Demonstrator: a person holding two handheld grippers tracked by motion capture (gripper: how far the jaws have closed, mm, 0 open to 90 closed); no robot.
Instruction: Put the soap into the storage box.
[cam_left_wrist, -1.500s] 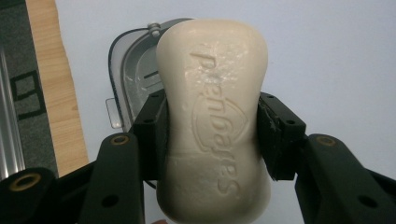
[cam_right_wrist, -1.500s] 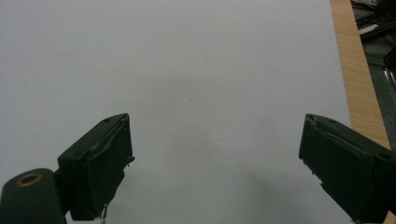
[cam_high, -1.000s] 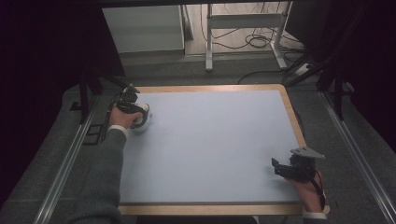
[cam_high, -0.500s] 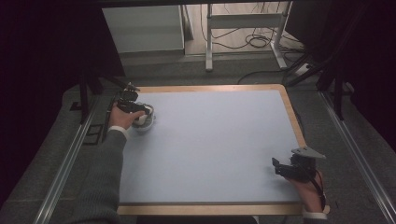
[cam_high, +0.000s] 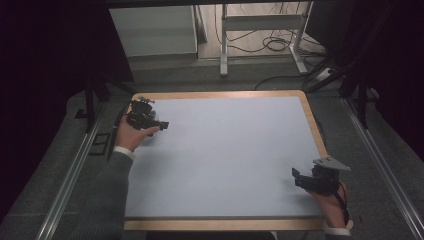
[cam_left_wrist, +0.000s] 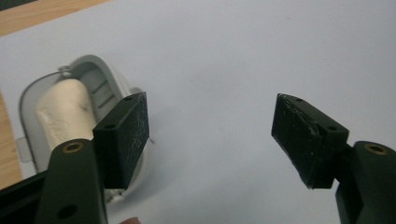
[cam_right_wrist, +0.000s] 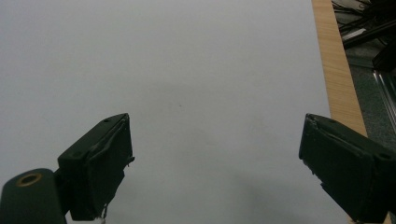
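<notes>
A small white-grey container (cam_left_wrist: 88, 88) with a cream lump inside lies on the pale blue table mat (cam_high: 225, 150) near its far left corner. My left gripper (cam_left_wrist: 212, 121) hovers just beside the container. Its jaws have just been opening and stand apart with nothing between them; the left jaw covers part of the container's rim. In the high view the left gripper (cam_high: 161, 125) points right, held by a hand in a grey sleeve. My right gripper (cam_high: 296, 178) rests near the front right corner, and the right gripper (cam_right_wrist: 215, 140) stands open over bare mat.
A wooden rim (cam_high: 314, 125) frames the mat. Metal rails (cam_high: 75, 170) run along both sides of the table. Beyond the far edge are a white stand's legs (cam_high: 223, 45) and cables (cam_high: 272, 45) on the floor.
The left gripper's jaws have opened and let go of the white container, and the hand has lifted and drawn away from it. The right hand has not moved.
</notes>
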